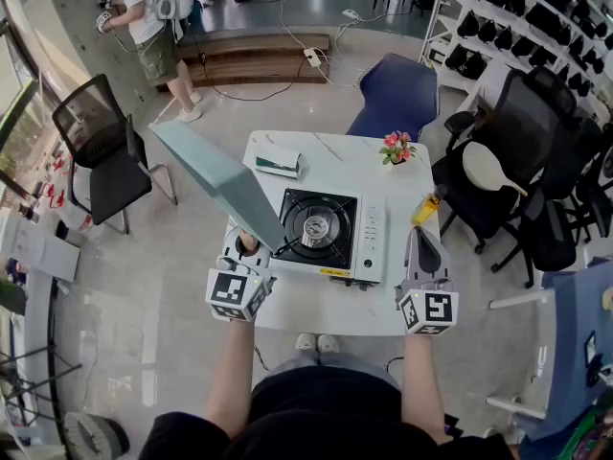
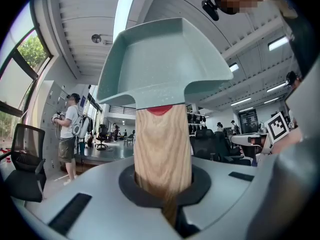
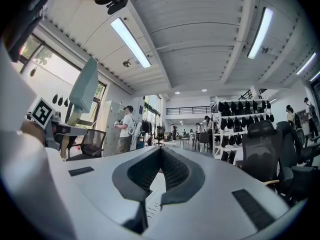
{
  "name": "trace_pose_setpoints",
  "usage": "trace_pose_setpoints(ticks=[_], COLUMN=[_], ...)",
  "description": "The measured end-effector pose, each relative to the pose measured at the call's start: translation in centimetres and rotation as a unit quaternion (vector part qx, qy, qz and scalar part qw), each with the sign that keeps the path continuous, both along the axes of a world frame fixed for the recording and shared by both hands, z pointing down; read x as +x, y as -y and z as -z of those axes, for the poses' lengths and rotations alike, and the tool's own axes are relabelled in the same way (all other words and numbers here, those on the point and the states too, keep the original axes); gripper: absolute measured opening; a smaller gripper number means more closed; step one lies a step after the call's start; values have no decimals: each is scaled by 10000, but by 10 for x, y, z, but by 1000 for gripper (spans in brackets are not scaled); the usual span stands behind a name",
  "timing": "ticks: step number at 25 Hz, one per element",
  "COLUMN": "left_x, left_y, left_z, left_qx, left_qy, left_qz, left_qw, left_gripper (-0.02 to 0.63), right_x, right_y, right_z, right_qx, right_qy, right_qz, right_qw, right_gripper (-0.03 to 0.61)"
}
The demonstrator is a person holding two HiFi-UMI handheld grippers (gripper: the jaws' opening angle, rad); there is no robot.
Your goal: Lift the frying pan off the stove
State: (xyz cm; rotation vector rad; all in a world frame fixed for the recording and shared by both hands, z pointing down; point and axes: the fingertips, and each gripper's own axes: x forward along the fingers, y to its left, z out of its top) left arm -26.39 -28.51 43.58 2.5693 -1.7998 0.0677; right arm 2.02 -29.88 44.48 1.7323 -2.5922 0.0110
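The frying pan (image 1: pixel 215 185) is a square, pale teal pan with a wooden handle (image 2: pixel 162 144). It hangs tilted in the air above the table's left side, off the stove (image 1: pixel 372 238). My left gripper (image 1: pixel 247 247) is shut on the handle, and the pan (image 2: pixel 160 64) rises straight ahead of its jaws. The white one-burner stove stands in the middle of the table with its black burner bare. My right gripper (image 1: pixel 421 233) is at the table's right front corner, shut and empty. In the right gripper view the jaws (image 3: pixel 159 151) meet at the tips and the pan (image 3: pixel 84 91) shows far left.
On the white table (image 1: pixel 335 161) are a green box (image 1: pixel 278 166), a small flower pot (image 1: pixel 396 147) and a yellow bottle (image 1: pixel 426 209). A blue chair (image 1: pixel 393 94) is behind it, black office chairs (image 1: pixel 517 161) right, another (image 1: pixel 101 151) left. A person (image 1: pixel 153 27) stands far back.
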Motion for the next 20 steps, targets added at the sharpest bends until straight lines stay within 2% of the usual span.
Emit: trace_pose_setpoints(ticks=[20], left_x=[0], left_y=[-13], left_z=[5], left_qx=[30], left_qy=[152], left_qz=[-2], left_qw=[9999], left_gripper=[15], right_x=[-5], right_y=[-12], right_z=[-1], right_qx=[-43], right_qy=[87], right_qz=[56], right_qw=[9999], right_gripper=[0])
